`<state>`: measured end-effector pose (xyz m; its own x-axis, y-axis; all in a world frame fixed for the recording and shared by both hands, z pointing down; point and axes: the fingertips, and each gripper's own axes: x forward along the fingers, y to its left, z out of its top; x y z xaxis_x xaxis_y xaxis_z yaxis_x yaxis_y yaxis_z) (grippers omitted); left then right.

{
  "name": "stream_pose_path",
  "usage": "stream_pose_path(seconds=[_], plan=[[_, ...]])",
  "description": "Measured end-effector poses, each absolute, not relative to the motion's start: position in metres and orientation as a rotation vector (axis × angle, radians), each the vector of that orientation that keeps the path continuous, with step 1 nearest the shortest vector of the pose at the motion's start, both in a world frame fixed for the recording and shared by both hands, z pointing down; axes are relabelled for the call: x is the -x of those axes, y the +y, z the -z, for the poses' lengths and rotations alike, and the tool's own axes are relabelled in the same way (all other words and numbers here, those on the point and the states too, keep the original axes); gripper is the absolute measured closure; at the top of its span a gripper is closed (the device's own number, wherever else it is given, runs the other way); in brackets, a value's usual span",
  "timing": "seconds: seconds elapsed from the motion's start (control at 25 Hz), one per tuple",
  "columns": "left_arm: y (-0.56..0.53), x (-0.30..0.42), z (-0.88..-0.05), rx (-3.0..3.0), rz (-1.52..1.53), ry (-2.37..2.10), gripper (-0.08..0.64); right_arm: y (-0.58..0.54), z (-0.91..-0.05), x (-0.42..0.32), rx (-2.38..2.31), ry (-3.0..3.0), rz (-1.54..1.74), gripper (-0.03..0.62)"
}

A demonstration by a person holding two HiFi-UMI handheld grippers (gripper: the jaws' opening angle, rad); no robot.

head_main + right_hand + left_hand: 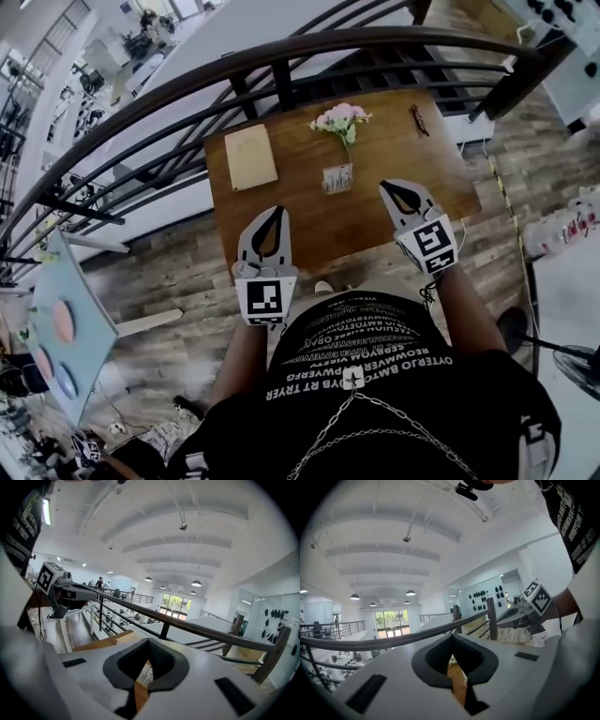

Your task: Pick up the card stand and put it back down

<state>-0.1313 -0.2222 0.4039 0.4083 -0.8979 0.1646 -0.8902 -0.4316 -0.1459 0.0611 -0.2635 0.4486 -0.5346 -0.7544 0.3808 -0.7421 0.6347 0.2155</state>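
While hand-held grippers (277, 211) (384, 187) hover, jaws together, at table (412, 159) edge, card stand (337, 178) seems unobstructed.

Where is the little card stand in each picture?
Head view: the card stand is in the middle of the table, just in front of the flowers.
Left gripper view: only a sliver shows between the jaws, so I cannot tell.
Right gripper view: low centre, the card stand peeks through the gap between the jaws.
Shared landmark: the dark railing beyond the table.
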Motion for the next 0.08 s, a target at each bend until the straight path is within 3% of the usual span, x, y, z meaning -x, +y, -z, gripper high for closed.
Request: stream_pose_path(seconds=[0.08], plan=[[-0.2185, 0.1243, -0.3998, 2.609, 0.343, 1.647, 0.531, -0.2575, -0.4449, -0.0681, -1.185, -2.415, 0.035, 0.578]])
